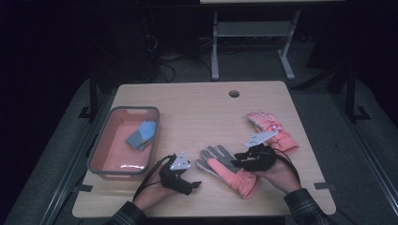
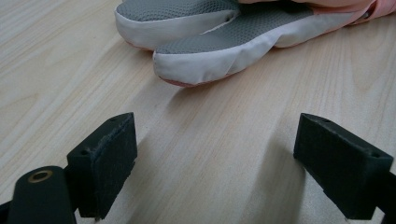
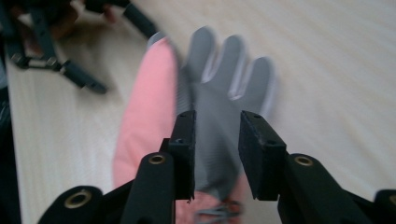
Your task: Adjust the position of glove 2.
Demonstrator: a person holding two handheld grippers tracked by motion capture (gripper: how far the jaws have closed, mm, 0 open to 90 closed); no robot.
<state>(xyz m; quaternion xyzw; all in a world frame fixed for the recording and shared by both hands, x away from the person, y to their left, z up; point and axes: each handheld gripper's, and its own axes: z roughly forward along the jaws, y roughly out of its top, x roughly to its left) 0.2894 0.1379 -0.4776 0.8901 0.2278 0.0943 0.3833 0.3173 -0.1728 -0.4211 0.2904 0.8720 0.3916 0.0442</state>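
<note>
From my seat the biggest thing is the wooden table [image 1: 197, 108], and on its left side sits the grey-rimmed tub [image 1: 101, 150] with a folded blue-grey glove [image 1: 141, 135] lying inside it. Toward the right edge I see a second pink glove [image 1: 274, 129], lying well apart from the tub. Nearer me, in the middle, the pink-and-grey glove [image 1: 225, 168] lies flat, grey palm up, fingertips pointing toward the left gripper [image 1: 196, 184]. That gripper rests low by the table with its jaws spread wide and nothing between them, the glove's fingertips just ahead. My right gripper [image 3: 217, 154] hovers over the glove's palm, jaws parted a little, and I see no pad pressing on the fabric.
</note>
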